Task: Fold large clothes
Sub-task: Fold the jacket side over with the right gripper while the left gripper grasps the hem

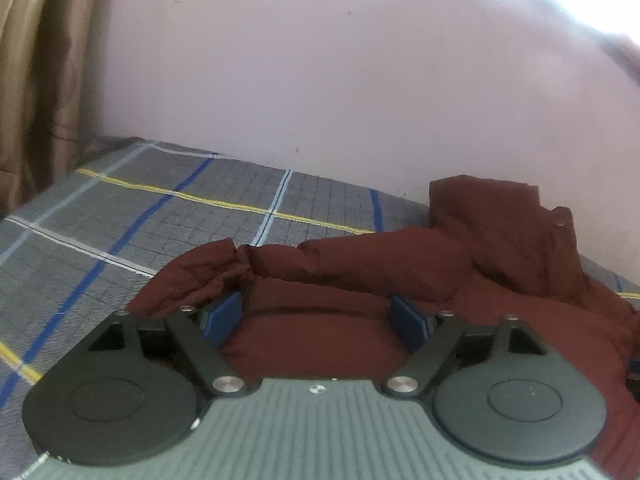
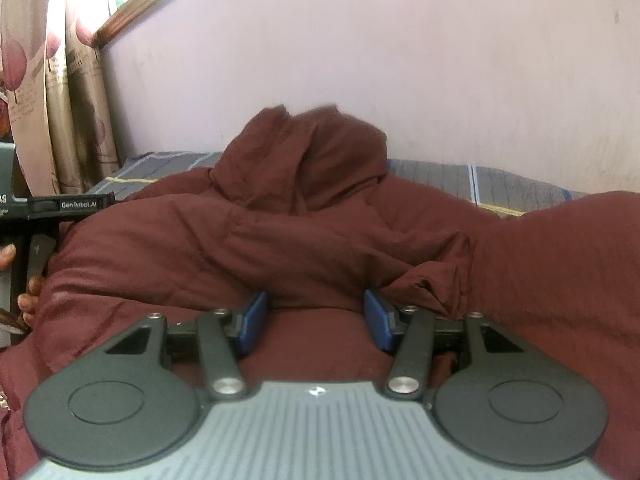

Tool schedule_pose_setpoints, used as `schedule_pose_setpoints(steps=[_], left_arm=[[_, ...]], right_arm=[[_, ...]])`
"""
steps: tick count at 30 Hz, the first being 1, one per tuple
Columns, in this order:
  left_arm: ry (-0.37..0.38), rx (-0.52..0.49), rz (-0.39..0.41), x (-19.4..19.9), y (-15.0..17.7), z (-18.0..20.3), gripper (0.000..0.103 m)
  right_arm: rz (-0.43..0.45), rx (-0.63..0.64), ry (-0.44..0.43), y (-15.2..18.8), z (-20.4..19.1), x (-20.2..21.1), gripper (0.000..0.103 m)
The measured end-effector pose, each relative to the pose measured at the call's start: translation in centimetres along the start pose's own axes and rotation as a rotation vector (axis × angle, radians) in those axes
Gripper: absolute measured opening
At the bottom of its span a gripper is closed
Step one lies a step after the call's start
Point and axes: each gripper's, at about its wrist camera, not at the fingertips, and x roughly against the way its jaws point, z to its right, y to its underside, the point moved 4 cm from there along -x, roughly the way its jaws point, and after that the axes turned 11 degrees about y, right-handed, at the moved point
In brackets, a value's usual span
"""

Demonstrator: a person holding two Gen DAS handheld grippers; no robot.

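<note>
A dark red padded jacket (image 1: 360, 264) lies spread on a bed, its collar (image 1: 500, 232) standing up near the wall. My left gripper (image 1: 316, 318) rests at the jacket's near left part. Its blue pads (image 1: 222, 316) stand wide apart, with a puffed panel between them and a crumpled fold by the left one. In the right wrist view the jacket (image 2: 280, 232) fills the foreground and the collar (image 2: 304, 160) rises in the middle. My right gripper (image 2: 316, 320) sits on it, its pads (image 2: 252, 322) partly apart over smooth padded fabric and not squeezing it.
The bed's grey plaid sheet (image 1: 160, 216) with blue, white and yellow lines runs back to a pale pink wall (image 1: 320, 80). Curtains (image 2: 52, 100) hang at the left. At the right view's left edge, a person's fingers (image 2: 30, 300) hold a black labelled tool body (image 2: 52, 206).
</note>
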Motion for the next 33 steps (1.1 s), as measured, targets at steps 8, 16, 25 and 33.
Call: schedule_pose_setpoints(steps=[8,16,25,33], left_arm=[[0.188,0.082,0.089,15.5,1.5,-0.3,0.103],[0.117,-0.019,0.030,27.0,10.1,-3.4,0.101],[0.253,0.177,-0.115,25.5,14.7,-5.8,0.075],[0.396,0.287,-0.135,25.4,14.4,-6.6,0.032]], right_arm=[[0.170,-0.142,-0.076,3.0,1.9,17.2,0.103],[0.084,-0.252,0.068,15.3,6.9,28.2,0.103],[-0.017,-0.369,0.016,18.7,7.4,26.1,0.103],[-0.054,-0.370,-0.049,19.4,6.0,25.0,0.051]])
